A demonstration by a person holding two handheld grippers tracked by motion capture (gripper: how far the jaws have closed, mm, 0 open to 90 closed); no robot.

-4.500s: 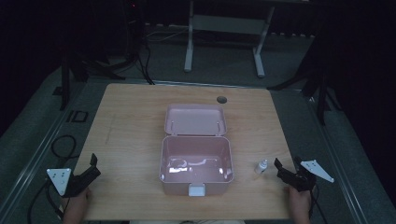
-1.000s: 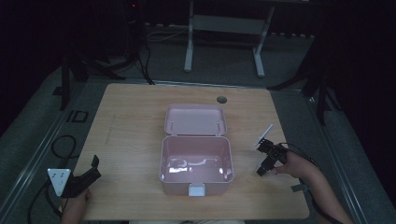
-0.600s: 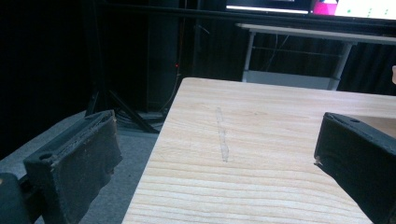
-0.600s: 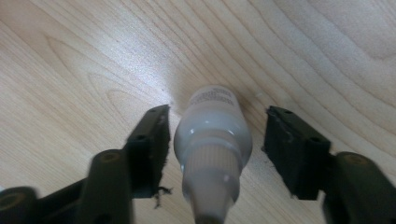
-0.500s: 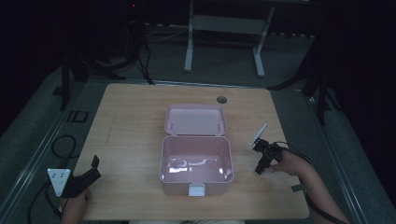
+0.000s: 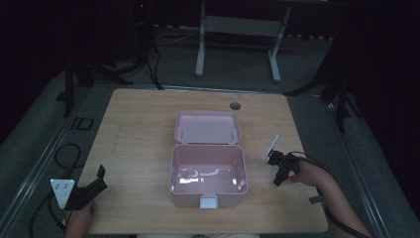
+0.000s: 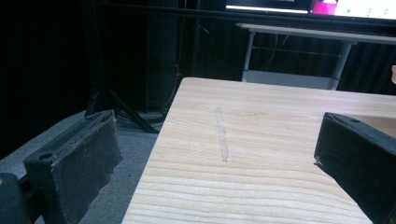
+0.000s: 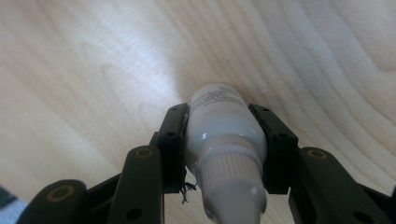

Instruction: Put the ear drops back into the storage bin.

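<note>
Clamping a small white bottle (image 8: 224, 135), the right gripper (image 6: 280, 168) is working near the table's (image 6: 138, 124) right edge, beside the open pink box (image 6: 208, 171); its jaws have just been closing onto the bottle's body. The left gripper (image 6: 91, 191) is resting at the front-left corner, jaws standing wide apart.

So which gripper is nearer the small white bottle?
Right. The right gripper is shut on the small white bottle, right of the pink box; the left gripper rests at the table's near left corner.
</note>
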